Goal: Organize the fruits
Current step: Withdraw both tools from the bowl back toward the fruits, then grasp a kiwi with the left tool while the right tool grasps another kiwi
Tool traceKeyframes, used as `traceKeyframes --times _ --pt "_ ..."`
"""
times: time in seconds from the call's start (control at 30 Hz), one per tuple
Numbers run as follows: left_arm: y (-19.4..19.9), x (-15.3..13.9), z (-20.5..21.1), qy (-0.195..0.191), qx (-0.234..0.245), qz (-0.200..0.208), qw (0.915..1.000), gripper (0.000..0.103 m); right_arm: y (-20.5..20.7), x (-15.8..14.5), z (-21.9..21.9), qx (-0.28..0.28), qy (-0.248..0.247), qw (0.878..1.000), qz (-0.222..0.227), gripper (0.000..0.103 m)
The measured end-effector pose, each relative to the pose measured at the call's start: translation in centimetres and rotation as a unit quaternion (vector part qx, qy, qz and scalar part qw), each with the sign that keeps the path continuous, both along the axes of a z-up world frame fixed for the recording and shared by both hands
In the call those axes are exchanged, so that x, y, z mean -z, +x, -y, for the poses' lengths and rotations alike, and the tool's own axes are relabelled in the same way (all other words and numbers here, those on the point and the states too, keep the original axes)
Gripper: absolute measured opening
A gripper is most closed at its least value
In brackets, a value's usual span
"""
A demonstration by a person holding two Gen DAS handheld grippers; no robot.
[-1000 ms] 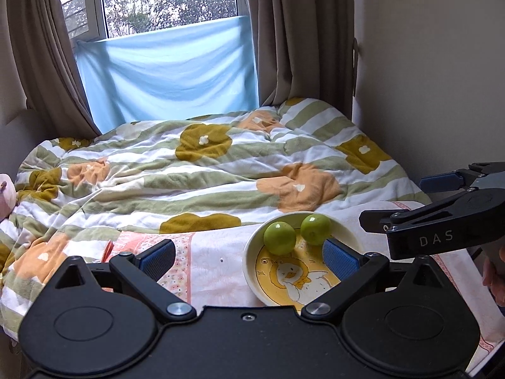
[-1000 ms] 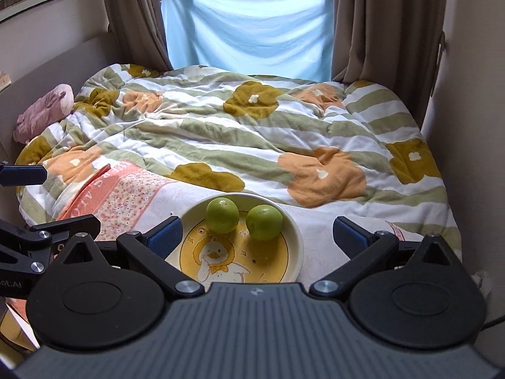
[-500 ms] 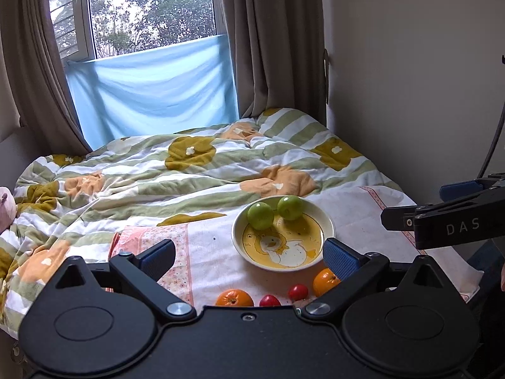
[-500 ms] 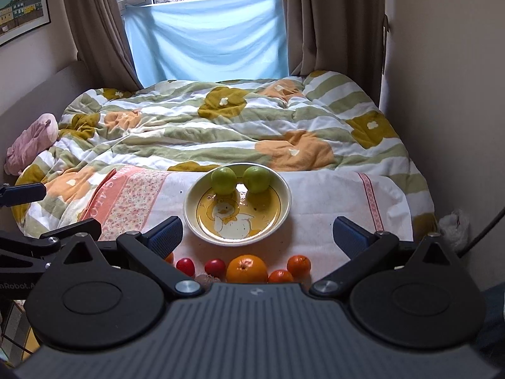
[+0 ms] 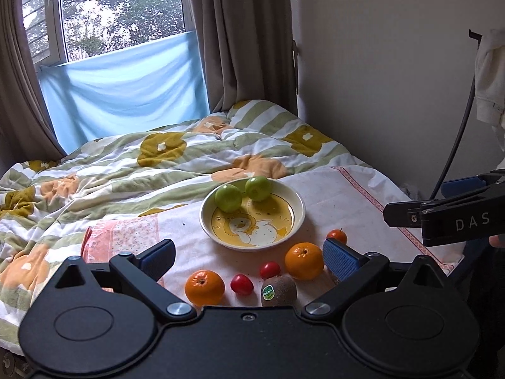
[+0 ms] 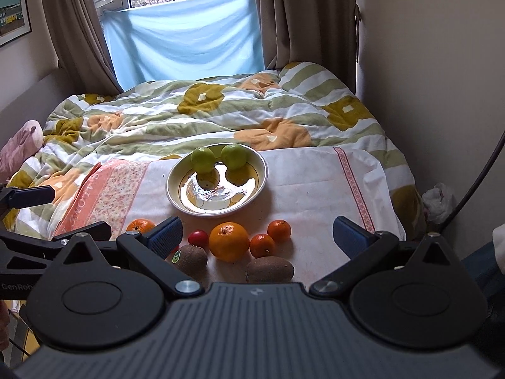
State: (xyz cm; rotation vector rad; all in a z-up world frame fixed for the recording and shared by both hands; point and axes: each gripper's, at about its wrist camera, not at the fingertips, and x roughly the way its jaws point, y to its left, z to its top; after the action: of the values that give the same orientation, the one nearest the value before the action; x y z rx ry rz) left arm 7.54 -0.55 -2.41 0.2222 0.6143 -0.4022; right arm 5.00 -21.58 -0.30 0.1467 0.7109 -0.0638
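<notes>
Fruits [image 6: 229, 241] loose before plate [image 6: 176, 197], ahead of both empty, wide-open jaws; two green apples [image 6: 203, 159] plated

1. The left wrist view looks forward and slightly down over its own fingers [image 5: 157, 257] toward the bed and window [image 5: 120, 12], from near the cloth's front edge.
2. The right wrist view faces the same way, just to the right of the left one.
3. Both share the plate [image 5: 295, 218] [image 6: 175, 177], the fruit row and the quilt [image 5: 126, 164] [image 6: 221, 117].
4. Each catches the other gripper at its frame edge.
</notes>
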Motion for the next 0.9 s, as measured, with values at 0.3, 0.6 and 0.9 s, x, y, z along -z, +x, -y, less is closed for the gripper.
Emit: traceKeyframes --times 0.3,0.6,0.9 --pt "0.9 5.3 1.8 0.029 0.045 -0.016 0.9984 0.099 0.0 4.3 1.0 0.021 0.026 0.999 -0.005 0.103" --pt "3.5 11.2 2.6 0.029 0.045 -0.057 0.9969 0.092 1.4 10.4 1.4 0.031 0.036 0.999 -0.016 0.103" --pt "5.9 15.0 3.5 0.021 0.048 -0.090 0.9946 0.083 2.8 14.3 1.4 0.034 0.037 0.998 -0.028 0.103"
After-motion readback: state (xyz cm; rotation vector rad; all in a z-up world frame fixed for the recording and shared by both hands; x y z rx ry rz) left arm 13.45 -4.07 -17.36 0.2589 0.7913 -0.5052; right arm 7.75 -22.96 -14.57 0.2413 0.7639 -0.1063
